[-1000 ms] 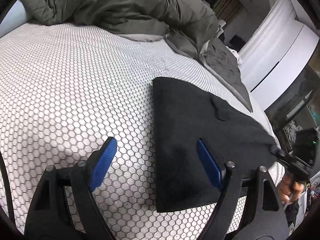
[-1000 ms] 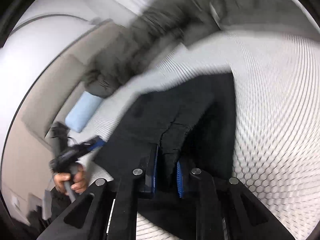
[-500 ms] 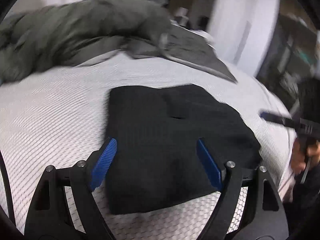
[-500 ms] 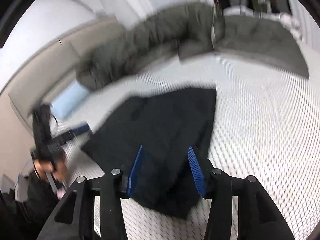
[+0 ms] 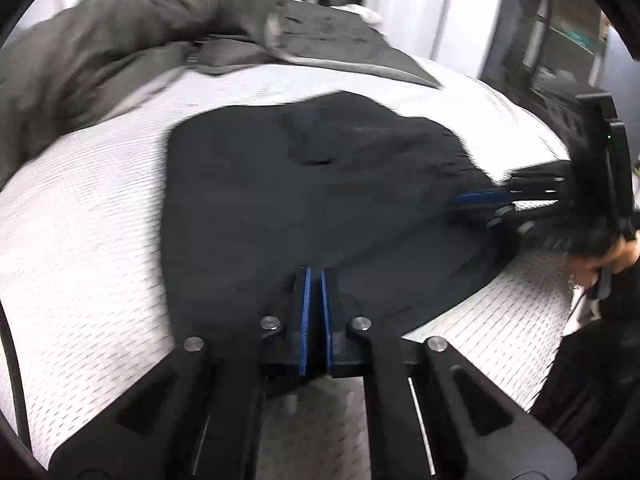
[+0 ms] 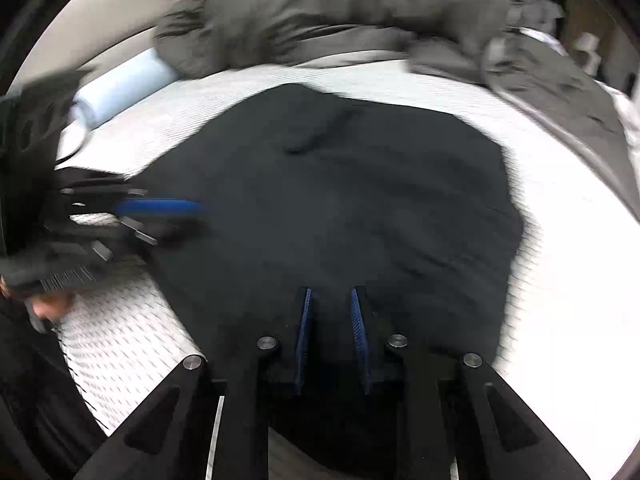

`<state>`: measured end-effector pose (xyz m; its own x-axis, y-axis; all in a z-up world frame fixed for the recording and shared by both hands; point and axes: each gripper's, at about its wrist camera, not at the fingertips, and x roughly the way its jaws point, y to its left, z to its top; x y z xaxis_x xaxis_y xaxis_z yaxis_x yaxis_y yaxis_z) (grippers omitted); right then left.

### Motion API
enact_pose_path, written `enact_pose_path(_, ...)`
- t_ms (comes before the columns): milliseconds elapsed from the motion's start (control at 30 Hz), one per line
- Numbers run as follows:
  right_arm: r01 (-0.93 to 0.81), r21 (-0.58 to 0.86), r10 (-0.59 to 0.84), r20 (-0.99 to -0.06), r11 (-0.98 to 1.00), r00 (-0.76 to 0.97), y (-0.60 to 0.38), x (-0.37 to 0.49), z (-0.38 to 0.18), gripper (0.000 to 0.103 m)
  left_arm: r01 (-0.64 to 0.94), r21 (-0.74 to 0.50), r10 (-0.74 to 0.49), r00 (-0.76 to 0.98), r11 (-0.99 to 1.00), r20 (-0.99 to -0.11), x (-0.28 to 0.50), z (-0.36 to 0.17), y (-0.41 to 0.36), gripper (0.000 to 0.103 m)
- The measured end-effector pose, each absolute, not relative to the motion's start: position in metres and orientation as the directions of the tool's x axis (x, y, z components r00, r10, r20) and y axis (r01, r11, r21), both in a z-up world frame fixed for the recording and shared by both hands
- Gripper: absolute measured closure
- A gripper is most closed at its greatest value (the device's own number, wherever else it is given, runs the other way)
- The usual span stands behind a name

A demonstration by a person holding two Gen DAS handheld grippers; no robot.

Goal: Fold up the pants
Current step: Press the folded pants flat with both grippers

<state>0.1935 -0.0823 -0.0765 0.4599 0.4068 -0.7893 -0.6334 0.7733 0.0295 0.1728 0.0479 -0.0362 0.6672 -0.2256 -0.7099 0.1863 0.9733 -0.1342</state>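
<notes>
On the white mattress (image 5: 80, 240) lie the folded black pants (image 5: 320, 184); left gripper (image 5: 316, 284) pinches their near edge; right gripper (image 6: 331, 300) nearly closed over cloth, grasp uncertain; layers could slip apart.

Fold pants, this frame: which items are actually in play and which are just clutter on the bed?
In play:
- black pants, spread on the white mattress
- left gripper, shut on the pants' near edge
- right gripper, pads narrowly apart at the pants' edge; grip unclear

Lying about:
- grey duvet, bunched at the far side
- light blue roll, beside the duvet
</notes>
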Motion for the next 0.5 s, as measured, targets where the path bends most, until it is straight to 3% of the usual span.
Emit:
enact_pose_path(167,-0.663,-0.010,0.410,-0.778,0.749,0.476,-0.091,0.184,-0.071,0.089,0.112,-0.148,-0.185,0.660,0.983,-0.728,0.169,-0.044,0.077,0.098)
enact_pose_path(300,-0.658,0.083,0.495,-0.730,0.749,0.471,-0.081,0.191,-0.056,0.082,0.140,-0.159,-0.211,0.699,0.977,-0.683,0.168,-0.022,0.070,0.097)
enact_pose_path(433,-0.662,0.107,0.526,-0.705,0.742,0.476,-0.037,0.205,-0.049,0.075,0.159,-0.177,-0.237,0.687,0.971,-0.687,0.209,-0.011,0.057,0.078)
enact_pose_path(500,-0.666,0.100,0.503,-0.740,0.739,0.447,-0.015,0.214,-0.064,0.075,0.147,-0.200,-0.247,0.636,0.969,-0.731,0.234,-0.026,0.052,0.076)
